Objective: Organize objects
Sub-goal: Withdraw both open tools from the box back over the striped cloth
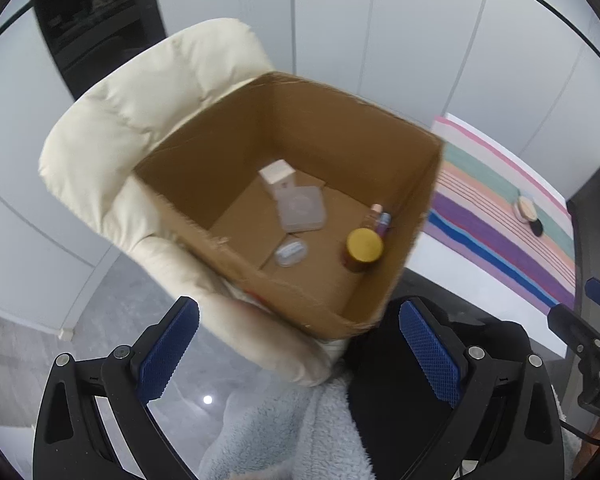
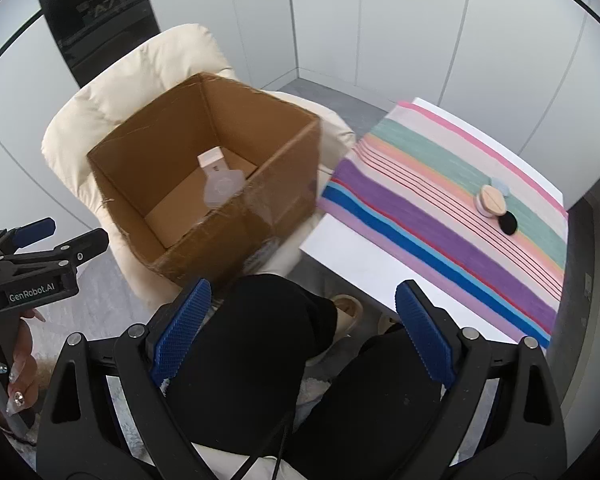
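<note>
An open cardboard box (image 1: 340, 132) (image 2: 236, 232) rests on a cream armchair (image 1: 140, 112) (image 2: 112, 92). Inside lie a yellow-lidded jar (image 1: 363, 249), a clear flat case (image 1: 301, 209) (image 2: 222, 188), a small white box (image 1: 277, 173) (image 2: 211, 157), a round clear lid (image 1: 291, 252) and small bottles (image 1: 380, 218). A round beige compact (image 2: 492, 200) (image 1: 525, 207) and a black disc (image 2: 508, 223) (image 1: 536, 227) sit on the striped cloth (image 2: 452, 216) (image 1: 496, 224). My left gripper (image 1: 298, 344) is open and empty near the box's front edge. My right gripper (image 2: 302, 324) is open and empty above the person's black-clad knees.
The striped cloth covers a white table (image 2: 364, 264) to the right of the armchair. A hand (image 2: 20, 364) holds the left gripper's handle at the left edge of the right wrist view. A fluffy pale blue fabric (image 1: 284, 432) lies below the left gripper. White wall panels stand behind.
</note>
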Demonstrator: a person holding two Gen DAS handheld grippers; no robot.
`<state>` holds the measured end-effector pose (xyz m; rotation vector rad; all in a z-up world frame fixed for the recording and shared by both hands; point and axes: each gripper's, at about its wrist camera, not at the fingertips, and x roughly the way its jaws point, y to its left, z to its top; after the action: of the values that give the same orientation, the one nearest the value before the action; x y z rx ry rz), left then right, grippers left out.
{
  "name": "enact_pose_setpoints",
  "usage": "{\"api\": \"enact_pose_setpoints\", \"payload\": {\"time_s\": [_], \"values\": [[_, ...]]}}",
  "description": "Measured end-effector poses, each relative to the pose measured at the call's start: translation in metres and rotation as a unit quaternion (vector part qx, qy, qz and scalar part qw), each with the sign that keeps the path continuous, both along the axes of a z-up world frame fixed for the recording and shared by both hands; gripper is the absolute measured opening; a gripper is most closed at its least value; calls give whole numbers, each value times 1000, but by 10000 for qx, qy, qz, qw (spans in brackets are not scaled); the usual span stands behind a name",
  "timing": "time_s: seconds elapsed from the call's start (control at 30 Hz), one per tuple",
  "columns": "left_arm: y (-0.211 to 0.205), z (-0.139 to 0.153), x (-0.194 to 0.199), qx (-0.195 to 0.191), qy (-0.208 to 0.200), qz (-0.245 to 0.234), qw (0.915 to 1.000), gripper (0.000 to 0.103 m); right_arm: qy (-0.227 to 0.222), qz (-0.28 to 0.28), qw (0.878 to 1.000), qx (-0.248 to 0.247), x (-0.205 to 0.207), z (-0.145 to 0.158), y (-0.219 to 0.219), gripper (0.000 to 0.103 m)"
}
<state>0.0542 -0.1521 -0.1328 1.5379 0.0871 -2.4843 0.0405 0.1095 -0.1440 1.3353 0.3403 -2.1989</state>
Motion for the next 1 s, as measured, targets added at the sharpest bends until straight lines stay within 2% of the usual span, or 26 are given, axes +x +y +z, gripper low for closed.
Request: {"api": "enact_pose_setpoints", "payload": {"time_s": [0.27,0.47,0.7,0.83,1.0], "values": [[56,1,-21,-47,34,-667,9978,101,-11,-723,9974,-26,-15,1,57,95],[109,-3,-34,19,5,-1217,9926,101,-58,-1359,9907,-60,-19,-1,114,95],[181,-5,-42,5,-15,-1963,9806,101,-66,-2159,9764,-2,-12,-2,187,95],[223,-6,-43,84,-16,-2429,9700,101,-68,-2678,9634,-6,-5,-1,235,95],[265,-7,-43,94,-80,-2792,9602,101,-48,-3218,9468,-32,4,1,282,95]]}}
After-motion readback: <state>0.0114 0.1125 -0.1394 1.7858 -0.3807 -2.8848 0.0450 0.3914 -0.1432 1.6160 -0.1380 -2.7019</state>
